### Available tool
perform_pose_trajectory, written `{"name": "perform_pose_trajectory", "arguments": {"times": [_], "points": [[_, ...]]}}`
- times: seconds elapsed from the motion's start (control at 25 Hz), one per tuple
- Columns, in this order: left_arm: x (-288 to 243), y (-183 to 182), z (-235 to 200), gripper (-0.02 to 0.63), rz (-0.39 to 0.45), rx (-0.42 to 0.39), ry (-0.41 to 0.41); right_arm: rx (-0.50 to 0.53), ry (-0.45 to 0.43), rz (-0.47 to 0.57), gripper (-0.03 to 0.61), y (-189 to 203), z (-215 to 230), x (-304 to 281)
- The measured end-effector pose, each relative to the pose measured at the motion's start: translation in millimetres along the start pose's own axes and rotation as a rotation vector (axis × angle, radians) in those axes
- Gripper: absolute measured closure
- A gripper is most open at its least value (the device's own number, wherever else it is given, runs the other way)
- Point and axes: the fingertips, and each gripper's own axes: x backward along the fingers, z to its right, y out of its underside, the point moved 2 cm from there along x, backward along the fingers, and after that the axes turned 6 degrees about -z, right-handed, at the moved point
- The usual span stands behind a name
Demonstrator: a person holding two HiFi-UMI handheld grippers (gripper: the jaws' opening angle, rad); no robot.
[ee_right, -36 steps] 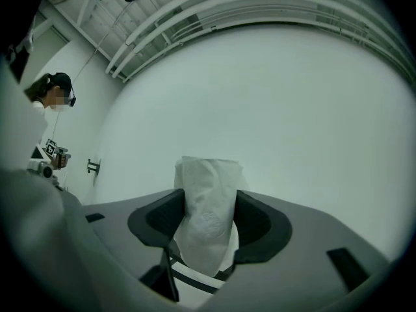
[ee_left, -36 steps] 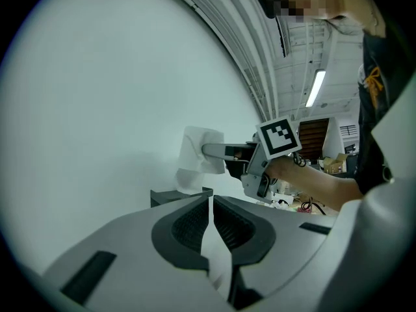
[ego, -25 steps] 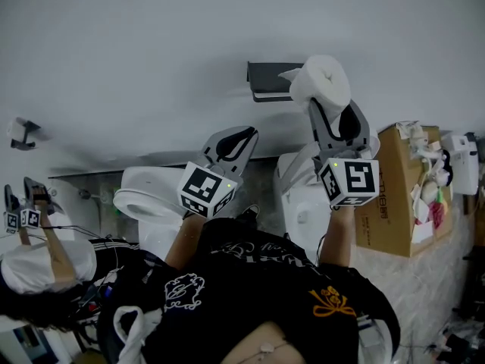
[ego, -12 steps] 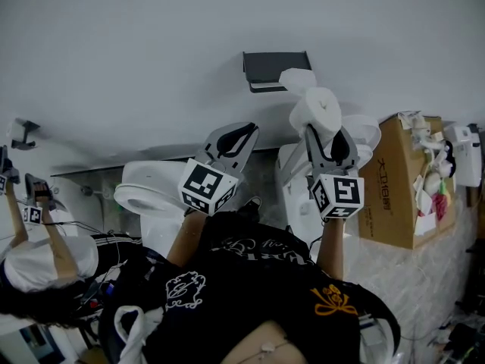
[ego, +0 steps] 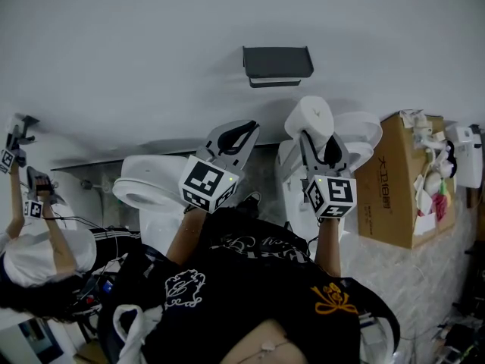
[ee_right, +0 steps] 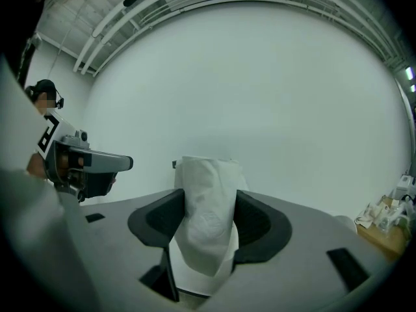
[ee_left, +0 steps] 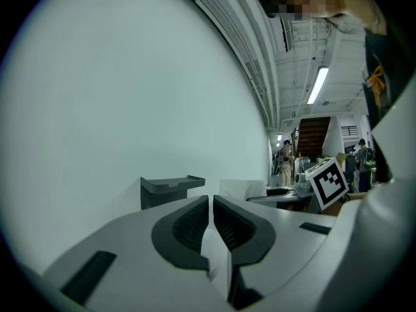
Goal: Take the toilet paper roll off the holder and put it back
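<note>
The white toilet paper roll (ego: 309,117) is clamped between the jaws of my right gripper (ego: 314,136), below and slightly right of the dark grey holder (ego: 277,64) on the white wall. In the right gripper view the roll (ee_right: 208,213) fills the gap between both dark pads and hides most of the holder behind it. My left gripper (ego: 235,136) hangs to the left of the right one, jaws together with nothing in them. In the left gripper view the left gripper (ee_left: 211,216) points at the wall, and the empty holder (ee_left: 170,189) sits just left of its tips.
A white toilet bowl (ego: 148,190) and a second white toilet (ego: 356,139) stand below the wall. A cardboard box (ego: 394,184) with clutter is at the right. Another person's arms with grippers (ego: 23,203) show at the far left.
My right gripper has drawn the roll down and away from the holder, which now stands bare on the wall. The left gripper has stayed in place.
</note>
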Motion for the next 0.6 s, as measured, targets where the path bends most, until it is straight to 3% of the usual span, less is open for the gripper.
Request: {"name": "perform_pose_trajectory", "arguments": {"times": [0.28, 0.6], "points": [[1.0, -0.5, 0.8, 0.578, -0.007, 0.000, -0.011, 0.005, -0.017, 0.034, 0.333, -20.0, 4.5, 7.4], [2.9, 2.0, 1.6, 0.578, -0.011, 0.003, -0.014, 0.087, -0.046, 0.155, 0.333, -84.0, 7.3, -1.6]]}}
